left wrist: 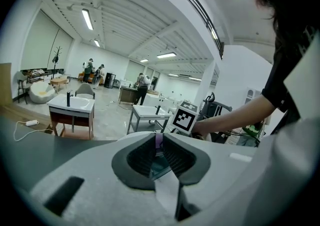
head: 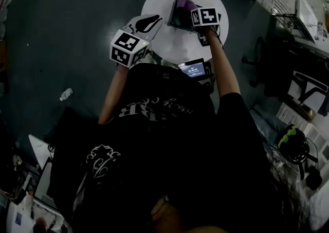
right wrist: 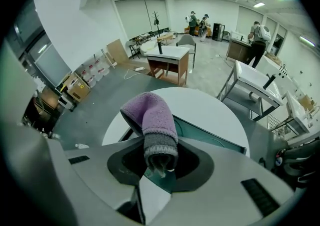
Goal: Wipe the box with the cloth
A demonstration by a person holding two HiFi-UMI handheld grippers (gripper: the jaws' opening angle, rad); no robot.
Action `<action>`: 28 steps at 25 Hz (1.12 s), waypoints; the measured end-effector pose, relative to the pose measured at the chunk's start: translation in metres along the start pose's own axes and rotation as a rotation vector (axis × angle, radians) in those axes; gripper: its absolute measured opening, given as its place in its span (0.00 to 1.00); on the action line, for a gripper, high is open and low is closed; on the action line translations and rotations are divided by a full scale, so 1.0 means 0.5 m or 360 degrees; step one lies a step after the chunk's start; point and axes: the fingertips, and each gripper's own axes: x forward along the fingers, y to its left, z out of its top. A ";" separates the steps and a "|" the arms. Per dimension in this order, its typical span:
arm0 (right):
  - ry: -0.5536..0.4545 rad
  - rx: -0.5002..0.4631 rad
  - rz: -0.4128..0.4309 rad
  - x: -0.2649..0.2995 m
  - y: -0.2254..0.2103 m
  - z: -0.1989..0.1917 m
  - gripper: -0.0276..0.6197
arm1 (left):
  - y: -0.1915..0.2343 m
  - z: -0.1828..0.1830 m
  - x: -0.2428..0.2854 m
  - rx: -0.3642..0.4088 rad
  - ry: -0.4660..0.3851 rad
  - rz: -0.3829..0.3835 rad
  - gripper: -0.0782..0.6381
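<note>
A teal box rests on the round white table. The purple cloth lies over its far side. My right gripper is shut on that cloth, and in the right gripper view the cloth sticks up from between the jaws over the box. From the left, my left gripper reaches the box's near edge. In the left gripper view its jaws are closed on a thin teal edge of the box, and a sliver of cloth shows past the tips.
A small lit screen sits at the table's near edge. A plastic bottle lies on the dark floor to the left. Shelving and gear line the right side. Sink stands and several people are far off.
</note>
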 end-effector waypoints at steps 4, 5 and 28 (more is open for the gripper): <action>0.0030 0.0026 -0.0054 -0.018 -0.050 -0.028 0.20 | -0.009 0.003 0.018 0.0012 0.0022 -0.0033 0.16; 0.0036 0.0040 -0.0065 -0.022 -0.067 -0.038 0.20 | -0.014 0.004 0.028 0.0017 0.0028 -0.0048 0.16; -0.0031 0.0204 -0.0124 -0.114 -0.131 -0.123 0.20 | -0.065 -0.005 0.086 0.0095 0.0113 -0.0187 0.16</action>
